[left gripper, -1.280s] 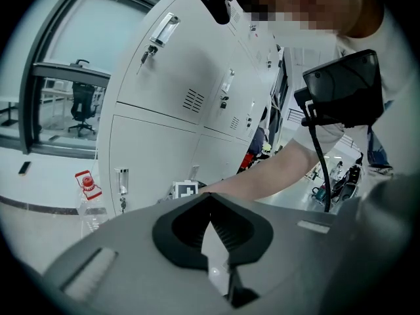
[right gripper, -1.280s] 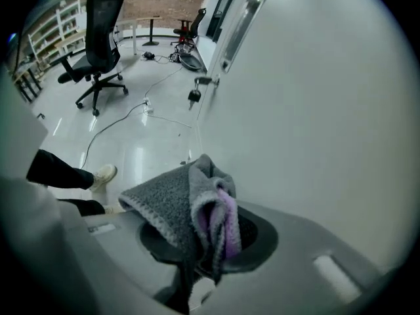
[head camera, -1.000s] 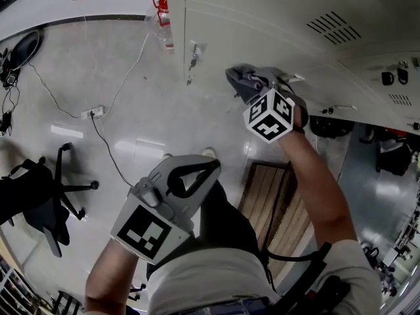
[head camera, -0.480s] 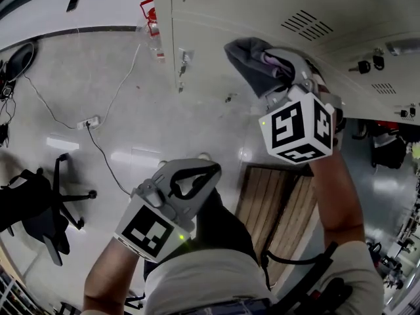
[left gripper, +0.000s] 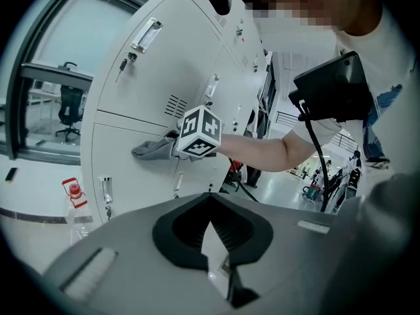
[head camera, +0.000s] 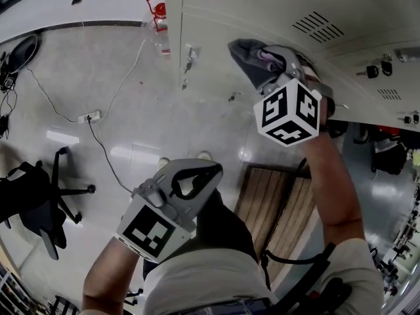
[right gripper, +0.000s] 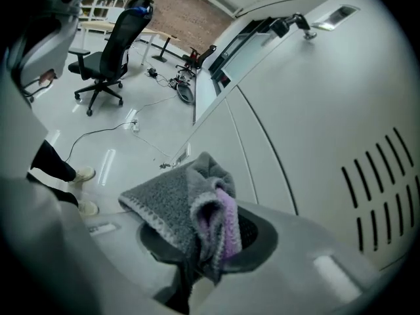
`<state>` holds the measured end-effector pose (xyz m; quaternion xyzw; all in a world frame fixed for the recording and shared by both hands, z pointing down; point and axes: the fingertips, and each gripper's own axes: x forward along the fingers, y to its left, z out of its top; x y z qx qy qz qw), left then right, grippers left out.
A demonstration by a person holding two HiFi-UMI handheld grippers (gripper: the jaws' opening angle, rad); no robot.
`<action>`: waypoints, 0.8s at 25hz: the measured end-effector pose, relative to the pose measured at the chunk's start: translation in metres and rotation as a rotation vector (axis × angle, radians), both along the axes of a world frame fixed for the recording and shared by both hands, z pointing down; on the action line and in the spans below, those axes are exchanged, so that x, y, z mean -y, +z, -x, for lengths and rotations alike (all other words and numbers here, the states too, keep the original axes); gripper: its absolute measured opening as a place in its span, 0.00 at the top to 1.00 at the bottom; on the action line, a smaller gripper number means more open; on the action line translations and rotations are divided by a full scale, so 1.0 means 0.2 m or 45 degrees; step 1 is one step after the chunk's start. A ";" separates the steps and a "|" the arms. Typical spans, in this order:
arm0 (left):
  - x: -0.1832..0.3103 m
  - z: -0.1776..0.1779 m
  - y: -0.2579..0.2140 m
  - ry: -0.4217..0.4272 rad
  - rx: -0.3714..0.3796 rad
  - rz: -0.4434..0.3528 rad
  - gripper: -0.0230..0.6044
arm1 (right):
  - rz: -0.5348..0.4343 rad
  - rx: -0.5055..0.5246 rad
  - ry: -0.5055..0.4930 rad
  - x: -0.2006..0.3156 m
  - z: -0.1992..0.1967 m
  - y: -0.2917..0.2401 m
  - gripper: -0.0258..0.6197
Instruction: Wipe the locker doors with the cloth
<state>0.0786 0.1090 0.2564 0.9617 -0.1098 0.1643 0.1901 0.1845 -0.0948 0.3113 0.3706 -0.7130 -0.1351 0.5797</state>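
A grey cloth with a purple inner fold (head camera: pixel 251 59) is pressed against a pale locker door (head camera: pixel 223 18). My right gripper (head camera: pixel 274 71) is shut on the cloth, and its marker cube faces the head camera. In the right gripper view the cloth (right gripper: pixel 190 205) bunches out of the jaws, close to the door with vent slots (right gripper: pixel 315 110). My left gripper (head camera: pixel 213 169) hangs low near my body, away from the lockers, shut with nothing in it. From the left gripper view, the cloth (left gripper: pixel 152 149) lies flat on the door (left gripper: pixel 138 90).
On the floor are a black office chair (head camera: pixel 39 202), a power strip with cables (head camera: pixel 90 115) and a red-capped container (head camera: pixel 157 8) by the locker corner. A wooden slatted board (head camera: pixel 275 202) lies below the lockers. Keys hang in locks (head camera: pixel 371 71) to the right.
Over the last second the right gripper carried the cloth up along the locker door, then barely shifted in the last half second. The left gripper stayed put.
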 end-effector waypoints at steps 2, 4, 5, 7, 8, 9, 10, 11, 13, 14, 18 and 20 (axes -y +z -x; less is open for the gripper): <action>0.00 0.00 0.01 -0.003 0.004 0.002 0.96 | 0.015 -0.010 -0.001 0.01 0.00 0.06 0.82; 0.01 0.00 0.01 -0.006 0.007 0.004 0.96 | 0.025 -0.027 -0.005 0.01 0.01 0.14 0.82; 0.01 0.00 0.01 -0.008 0.008 0.006 0.96 | 0.025 -0.041 -0.010 0.02 0.02 0.18 0.83; 0.01 0.01 0.01 -0.010 0.009 0.009 0.96 | 0.023 -0.065 -0.015 0.02 0.02 0.27 0.83; 0.01 0.01 0.02 -0.011 0.010 0.011 0.96 | 0.026 -0.071 -0.013 0.02 0.02 0.31 0.83; 0.01 0.01 0.02 -0.012 0.010 0.012 0.96 | 0.031 -0.075 -0.010 0.02 0.02 0.35 0.83; 0.01 0.01 0.02 -0.014 0.010 0.013 0.96 | 0.037 -0.075 -0.006 0.02 0.03 0.39 0.83; 0.02 0.01 0.03 -0.017 0.012 0.014 0.96 | 0.044 -0.072 -0.003 0.02 0.03 0.43 0.83; 0.02 0.01 0.04 -0.022 0.016 0.017 0.96 | 0.058 -0.067 -0.001 0.02 0.04 0.51 0.83; 0.02 0.01 0.04 -0.026 0.018 0.020 0.96 | 0.068 -0.068 0.000 0.02 0.04 0.55 0.83; 0.03 0.02 0.07 -0.046 0.019 0.034 0.96 | 0.120 -0.081 0.010 0.02 0.02 0.73 0.83; 0.03 0.03 0.09 -0.050 0.025 0.041 0.96 | 0.152 -0.089 0.021 0.02 0.02 0.83 0.83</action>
